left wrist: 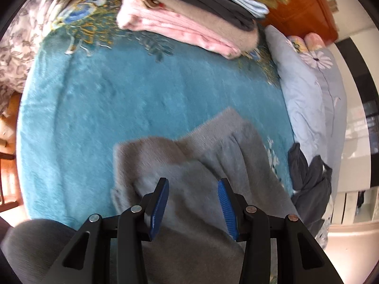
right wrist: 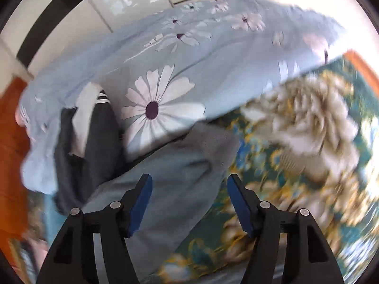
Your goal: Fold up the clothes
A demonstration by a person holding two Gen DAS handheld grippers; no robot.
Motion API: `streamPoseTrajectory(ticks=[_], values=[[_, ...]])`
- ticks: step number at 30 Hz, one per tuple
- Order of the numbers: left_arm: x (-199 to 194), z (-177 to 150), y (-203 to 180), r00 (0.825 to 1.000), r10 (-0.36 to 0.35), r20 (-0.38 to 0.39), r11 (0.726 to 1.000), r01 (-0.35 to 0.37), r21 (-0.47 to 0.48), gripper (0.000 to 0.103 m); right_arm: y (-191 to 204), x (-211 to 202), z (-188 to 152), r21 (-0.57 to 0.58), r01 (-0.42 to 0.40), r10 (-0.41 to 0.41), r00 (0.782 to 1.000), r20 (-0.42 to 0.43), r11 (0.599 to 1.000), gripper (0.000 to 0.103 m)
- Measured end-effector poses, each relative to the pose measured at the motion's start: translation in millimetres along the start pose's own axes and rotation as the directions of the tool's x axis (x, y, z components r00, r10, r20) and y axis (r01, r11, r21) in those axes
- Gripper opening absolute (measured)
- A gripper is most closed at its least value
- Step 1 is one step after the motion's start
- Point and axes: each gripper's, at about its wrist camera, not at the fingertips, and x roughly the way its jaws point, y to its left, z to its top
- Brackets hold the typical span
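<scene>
Grey knit sweater [left wrist: 189, 165] is lying on the teal blanket [left wrist: 94, 106], just beside the daisy quilt [right wrist: 165, 59]. You are holding your left gripper [left wrist: 193, 184] and right gripper [right wrist: 189, 184] spread apart over it, gripping nothing.

the sweater [left wrist: 189, 165] lies on the blanket [left wrist: 94, 108], at its near edge. at the blanket's far edge sits a stack of folded clothes [left wrist: 189, 23], and along its right edge runs the quilt [left wrist: 308, 99]. a dark garment [left wrist: 308, 179] lies on the quilt just right of the sweater, and the headboard [left wrist: 303, 7] stands behind the quilt's far end.
</scene>
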Motion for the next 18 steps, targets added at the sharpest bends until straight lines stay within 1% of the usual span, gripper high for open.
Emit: streamPoseTrajectory(ticks=[1, 3, 4, 7, 11, 13, 15, 16, 18], values=[[-0.8, 6.7, 5.5, 1.0, 0.027, -0.015, 1.0, -0.027, -0.007, 0.056, -1.5, -1.1, -5.7, 0.03, -0.014, 0.015, 1.0, -0.017, 0.999, 0.068], [-0.4, 18.7, 17.5, 0.995, 0.091, -0.051, 0.996, -0.092, -0.02, 0.057, -0.5, -3.1, -16.5, 0.064, -0.036, 0.038, 0.998, -0.041, 0.997, 0.068], [2.9, 20.0, 23.1, 0.992, 0.104, -0.075, 0.994, -0.106, -0.026, 0.057, 1.5, -4.0, -21.7, 0.071, -0.044, 0.048, 0.998, -0.051, 0.996, 0.068], [14.3, 18.8, 38.1, 0.985, 0.092, -0.143, 0.994, -0.1, -0.047, 0.057, 11.7, -8.3, -34.8, 0.064, -0.068, 0.073, 0.995, -0.074, 0.996, 0.068], [29.5, 17.1, 57.9, 0.97, 0.074, -0.233, 0.993, -0.093, -0.075, 0.057, 28.1, -17.7, -46.9, 0.03, -0.094, 0.096, 0.992, -0.087, 0.995, 0.068], [34.5, 15.6, 53.0, 0.962, 0.088, -0.257, 0.995, -0.098, -0.026, 0.057, 34.6, -22.3, -51.5, 0.014, -0.097, 0.098, 0.991, -0.088, 0.995, 0.068], [45.6, 12.5, 43.0, 0.947, 0.127, -0.294, 0.992, -0.12, 0.04, 0.057, 39.9, -26.2, -57.0, -0.001, -0.095, 0.094, 0.991, -0.092, 0.995, 0.068], [51.6, 10.7, 39.5, 0.941, 0.127, -0.314, 0.992, -0.116, 0.053, 0.055, 41.2, -27.7, -59.8, -0.005, -0.093, 0.092, 0.991, -0.095, 0.996, 0.068], [64.6, 5.3, 37.0, 0.929, 0.123, -0.349, 0.992, -0.113, 0.049, 0.053, 40.6, -28.9, -67.1, -0.002, -0.093, 0.092, 0.989, -0.113, 0.996, 0.068]])
